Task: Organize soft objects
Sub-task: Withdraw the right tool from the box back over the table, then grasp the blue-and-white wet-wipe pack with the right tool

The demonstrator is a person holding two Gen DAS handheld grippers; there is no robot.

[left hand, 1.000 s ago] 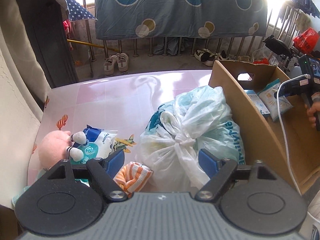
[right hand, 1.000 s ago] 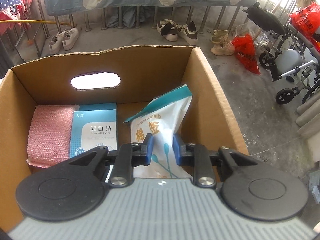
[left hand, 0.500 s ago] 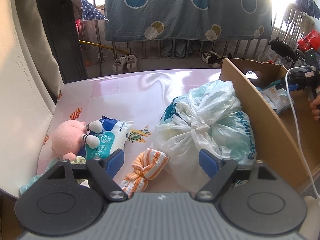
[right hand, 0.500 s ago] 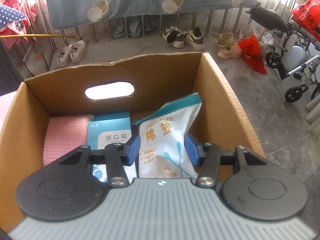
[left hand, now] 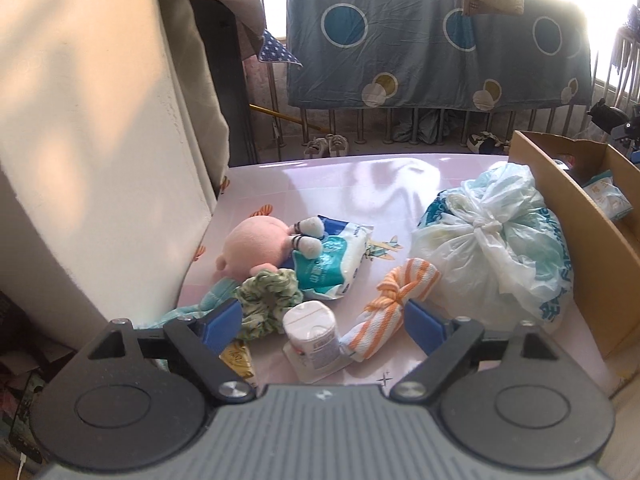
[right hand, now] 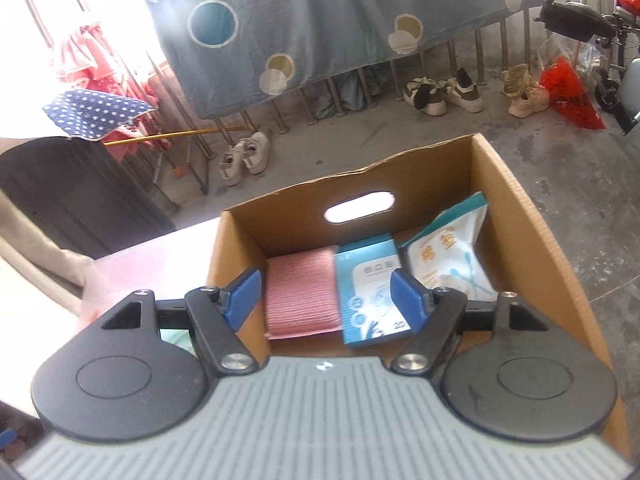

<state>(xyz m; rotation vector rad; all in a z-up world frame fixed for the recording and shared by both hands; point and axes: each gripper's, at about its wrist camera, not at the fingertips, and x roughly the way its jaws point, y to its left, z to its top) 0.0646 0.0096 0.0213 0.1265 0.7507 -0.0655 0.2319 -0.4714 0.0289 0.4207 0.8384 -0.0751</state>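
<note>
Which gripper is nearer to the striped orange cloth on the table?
Left. The left gripper hangs just above the orange striped cloth; the right gripper is over the cardboard box.

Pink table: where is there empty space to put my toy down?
The pink table is bare along its far edge, behind the pink plush doll and knotted white plastic bag. The near edge is crowded around the orange-striped cloth and white tissue roll.

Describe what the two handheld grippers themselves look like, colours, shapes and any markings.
Both look alike. The left gripper and the right gripper each have a ribbed grey body with a small white mark at its front edge, two rounded black plates with a circular recess, black angled links on silver pins, and flat blue finger pads. No hand, sleeve or cable shows on either.
</note>
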